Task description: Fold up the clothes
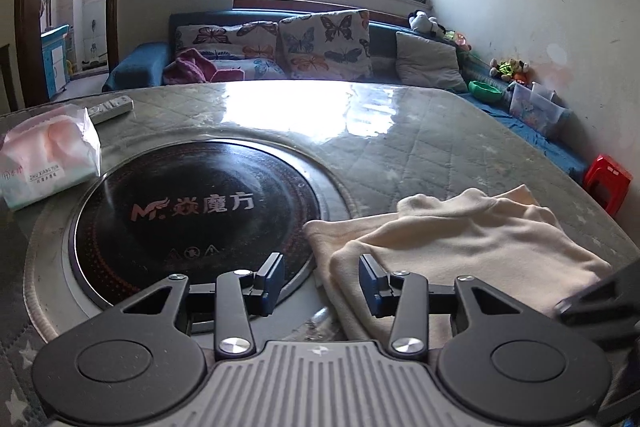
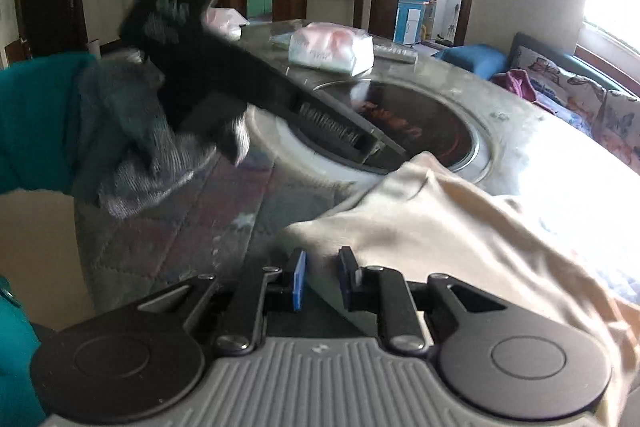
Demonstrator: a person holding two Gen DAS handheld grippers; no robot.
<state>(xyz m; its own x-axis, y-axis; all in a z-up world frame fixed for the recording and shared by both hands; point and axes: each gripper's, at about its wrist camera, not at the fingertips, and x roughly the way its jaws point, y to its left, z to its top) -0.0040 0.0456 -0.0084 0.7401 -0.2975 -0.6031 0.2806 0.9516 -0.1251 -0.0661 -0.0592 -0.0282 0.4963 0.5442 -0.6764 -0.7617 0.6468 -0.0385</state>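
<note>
A cream garment (image 1: 468,239) lies crumpled on the round table, right of the black hob. My left gripper (image 1: 322,277) is open and empty, its fingers straddling the garment's near left edge just above it. In the right wrist view the same garment (image 2: 432,227) spreads to the right. My right gripper (image 2: 322,277) is open by a narrower gap at the garment's near corner, with a fold of cloth between or just behind the pads; no grip shows. The left gripper's body (image 2: 340,135) and a gloved hand (image 2: 160,131) cross that view, blurred.
A black round induction hob (image 1: 192,215) is set in the table (image 1: 400,143). A tissue pack (image 1: 48,159) and a remote (image 1: 112,107) lie at the far left. A sofa with butterfly cushions (image 1: 320,43) stands behind; a red stool (image 1: 606,183) stands at the right.
</note>
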